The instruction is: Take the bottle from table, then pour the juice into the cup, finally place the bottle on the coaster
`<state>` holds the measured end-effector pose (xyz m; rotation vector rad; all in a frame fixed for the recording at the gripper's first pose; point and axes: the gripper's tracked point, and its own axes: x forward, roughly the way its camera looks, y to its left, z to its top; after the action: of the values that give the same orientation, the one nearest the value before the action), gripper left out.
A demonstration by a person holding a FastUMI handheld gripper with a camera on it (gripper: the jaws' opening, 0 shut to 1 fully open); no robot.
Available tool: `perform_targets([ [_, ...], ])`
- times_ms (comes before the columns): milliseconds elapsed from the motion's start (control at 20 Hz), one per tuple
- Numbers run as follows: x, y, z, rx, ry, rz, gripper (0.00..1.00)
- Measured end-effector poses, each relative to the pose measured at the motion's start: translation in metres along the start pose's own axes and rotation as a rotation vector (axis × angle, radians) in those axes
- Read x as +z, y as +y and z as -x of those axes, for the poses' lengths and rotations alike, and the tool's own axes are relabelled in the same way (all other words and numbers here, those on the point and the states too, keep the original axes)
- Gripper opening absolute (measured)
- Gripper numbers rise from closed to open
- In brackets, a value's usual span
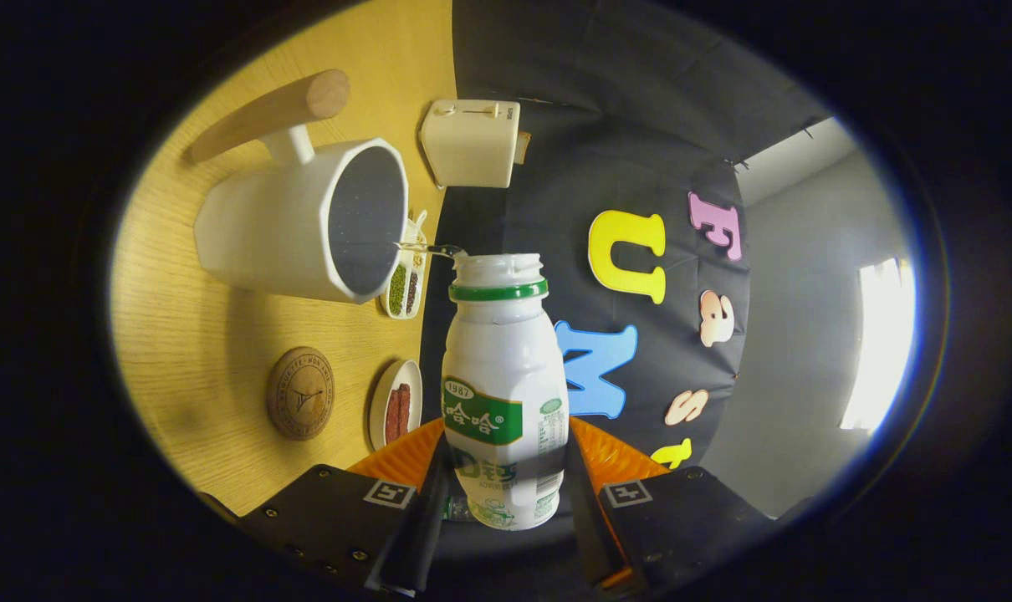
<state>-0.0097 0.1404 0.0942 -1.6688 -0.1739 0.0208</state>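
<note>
Tongs (506,493) clamp both fingers on the white plastic bottle with the green neck ring (503,376), tipped so a thin stream runs into the white wooden-handled cup (305,221) on the wooden table (180,334). Pouring appears underway; next, righting the bottle and carrying it to the round cork coaster (300,393) near the cup.

The small white plastic bottle (504,393) has a green ring at its neck and a green label with white characters. The white ceramic cup with a light wooden handle (293,221) is dark grey inside. The round brown cork coaster (300,393) bears a printed dark motif. The white toaster (471,142) stands at the pale yellow wood-grain table's (188,334) far edge.
</note>
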Motion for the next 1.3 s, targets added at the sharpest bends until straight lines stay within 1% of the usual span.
perform_targets([
  [1300, 0.0015, -0.008, -0.0029, -0.025, -0.011, 0.066, 0.67],
])
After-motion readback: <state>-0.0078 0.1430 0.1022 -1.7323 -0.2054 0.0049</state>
